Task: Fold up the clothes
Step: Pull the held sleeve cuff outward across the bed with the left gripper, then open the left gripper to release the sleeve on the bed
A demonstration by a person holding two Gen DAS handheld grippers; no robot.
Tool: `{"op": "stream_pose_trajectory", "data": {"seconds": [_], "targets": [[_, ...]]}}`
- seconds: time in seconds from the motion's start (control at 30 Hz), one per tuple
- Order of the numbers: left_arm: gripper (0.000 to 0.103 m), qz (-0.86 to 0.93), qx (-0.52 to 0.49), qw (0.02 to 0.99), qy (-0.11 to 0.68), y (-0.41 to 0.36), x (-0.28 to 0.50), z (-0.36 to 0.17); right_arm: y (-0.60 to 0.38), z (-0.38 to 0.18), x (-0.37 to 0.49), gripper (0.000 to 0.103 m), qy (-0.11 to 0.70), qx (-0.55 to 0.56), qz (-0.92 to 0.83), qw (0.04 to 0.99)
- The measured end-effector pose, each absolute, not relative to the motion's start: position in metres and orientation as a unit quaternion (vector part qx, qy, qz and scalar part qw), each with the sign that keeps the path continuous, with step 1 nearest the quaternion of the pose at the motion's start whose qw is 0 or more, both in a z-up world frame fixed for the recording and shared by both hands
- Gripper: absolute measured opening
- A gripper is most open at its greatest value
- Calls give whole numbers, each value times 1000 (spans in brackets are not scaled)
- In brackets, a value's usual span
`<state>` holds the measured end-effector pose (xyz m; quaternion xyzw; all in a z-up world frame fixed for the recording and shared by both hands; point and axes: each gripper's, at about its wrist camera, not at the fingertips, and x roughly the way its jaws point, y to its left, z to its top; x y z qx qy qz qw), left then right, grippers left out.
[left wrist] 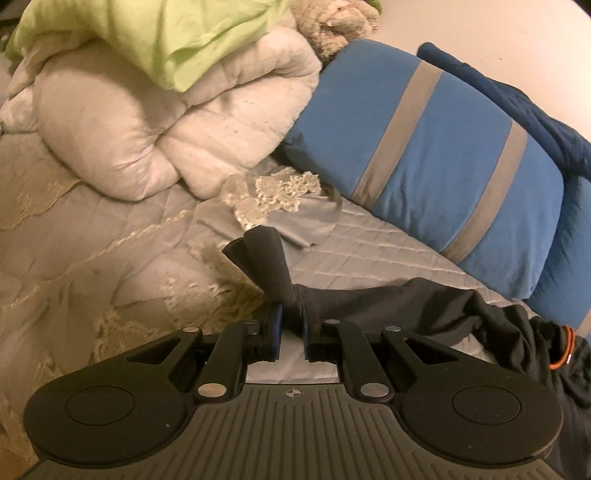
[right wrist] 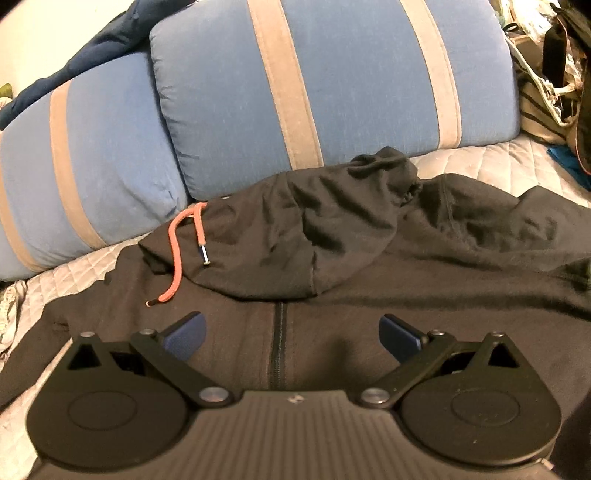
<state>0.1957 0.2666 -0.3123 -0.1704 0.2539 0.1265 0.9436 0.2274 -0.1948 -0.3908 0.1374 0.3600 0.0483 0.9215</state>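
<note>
A black zip hoodie lies spread on the grey quilted bedspread, its hood flopped forward over the chest. An orange drawstring trails from the hood. My right gripper hovers open just above the hoodie's front, its blue pads on either side of the zipper. In the left wrist view, my left gripper is shut on the hoodie's sleeve near the cuff, which sticks out past the fingers. The rest of the sleeve runs right toward the bunched body.
Two blue pillows with grey stripes lean behind the hoodie. A folded white duvet with a green sheet on it sits left. A plush toy, a navy garment and bags at the right edge.
</note>
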Motion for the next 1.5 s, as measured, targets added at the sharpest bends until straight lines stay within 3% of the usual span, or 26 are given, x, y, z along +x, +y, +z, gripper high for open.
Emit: {"op": "stream_pose_trajectory", "data": {"seconds": [0.8, 1.17, 1.5], "targets": [[12, 206, -104, 944, 238, 324, 169, -285, -215, -396, 212, 103, 371, 160, 105, 909], [12, 234, -92, 928, 273, 334, 163, -306, -215, -396, 212, 103, 376, 165, 108, 905], [32, 298, -120, 887, 333, 341, 149, -326, -215, -395, 211, 103, 372, 167, 113, 906]]}}
